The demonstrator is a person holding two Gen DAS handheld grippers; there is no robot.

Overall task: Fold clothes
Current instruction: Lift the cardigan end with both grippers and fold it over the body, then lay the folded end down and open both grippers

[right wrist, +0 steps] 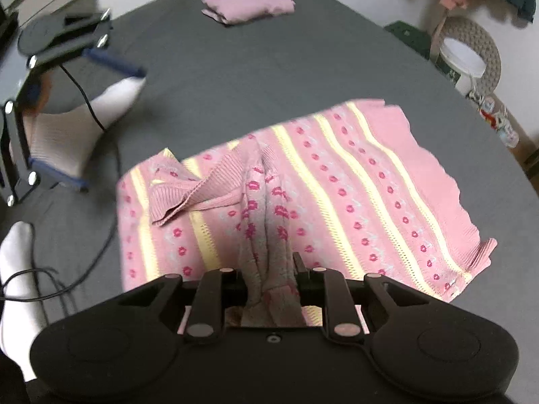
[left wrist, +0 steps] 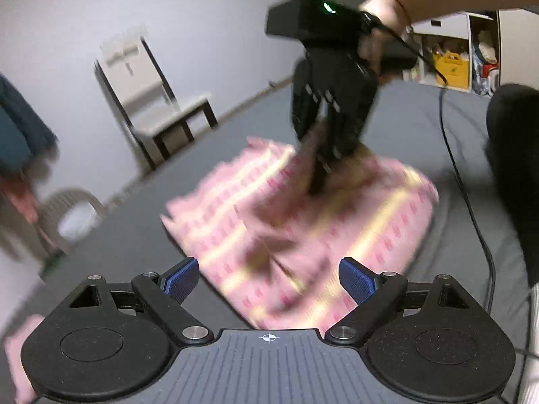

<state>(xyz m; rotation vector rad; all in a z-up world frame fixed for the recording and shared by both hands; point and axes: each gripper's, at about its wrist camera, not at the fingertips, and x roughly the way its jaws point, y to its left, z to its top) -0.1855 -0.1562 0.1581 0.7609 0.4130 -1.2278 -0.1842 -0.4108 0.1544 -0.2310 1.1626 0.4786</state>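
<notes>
Pink striped sweater (right wrist: 353, 181), part-folded, rumpled.

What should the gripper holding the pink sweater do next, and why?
Probably carry the pinched fold across and lay it down flat. The right gripper is shut on a bunched part of the sweater, lifting it off the bed, while the left gripper is open and holds nothing.

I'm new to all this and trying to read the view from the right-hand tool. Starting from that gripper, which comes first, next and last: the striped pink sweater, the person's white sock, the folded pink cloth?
1. Striped pink sweater: clamped in the right gripper.
2. White sock: off to the left, mid-bed.
3. Folded pink cloth: far edge of the bed.
</notes>
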